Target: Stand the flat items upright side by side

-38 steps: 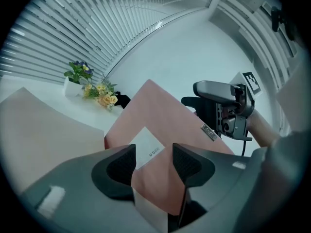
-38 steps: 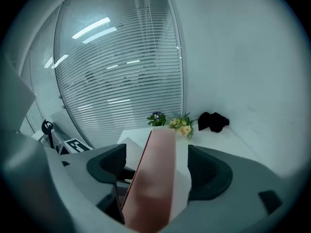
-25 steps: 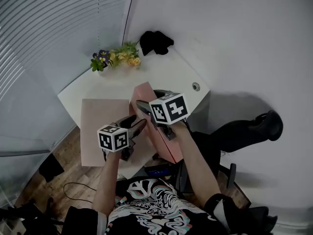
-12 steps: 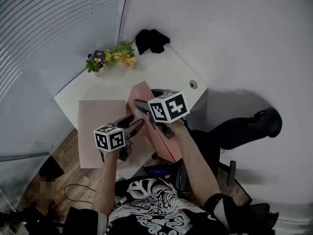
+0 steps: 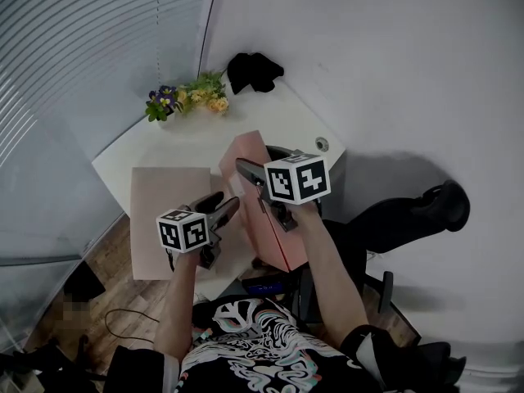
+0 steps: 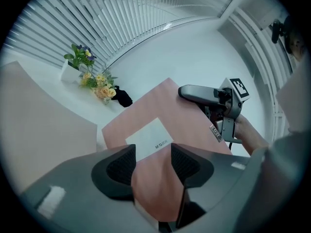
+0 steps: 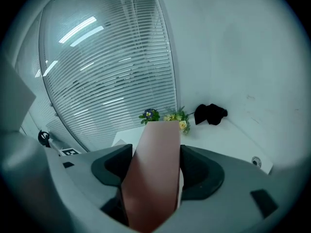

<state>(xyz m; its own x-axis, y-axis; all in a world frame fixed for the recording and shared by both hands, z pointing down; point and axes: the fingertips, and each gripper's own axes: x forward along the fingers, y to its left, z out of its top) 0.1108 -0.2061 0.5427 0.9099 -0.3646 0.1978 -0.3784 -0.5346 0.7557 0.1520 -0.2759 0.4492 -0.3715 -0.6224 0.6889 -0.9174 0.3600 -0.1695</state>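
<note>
**Both grippers on the tilted folder**

The left gripper (image 6: 153,161) has just been closing its jaws, and they now pinch the near corner of the raised pink folder (image 6: 165,106). The right gripper (image 7: 155,166) is clamped across its upper edge. The folder leans over the near edge of the counter (image 5: 188,137), long axis climbing toward the far side. The flat pink folder (image 5: 168,211) lies just left. Tipping it upright looks next, with the right hand better placed to lead.

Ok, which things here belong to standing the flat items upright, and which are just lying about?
Part of the job:
raised pink folder, tilted up off the desk
flat pink folder, lying on the desk

Just lying about:
flowers
black cloth
cable grommet
</note>
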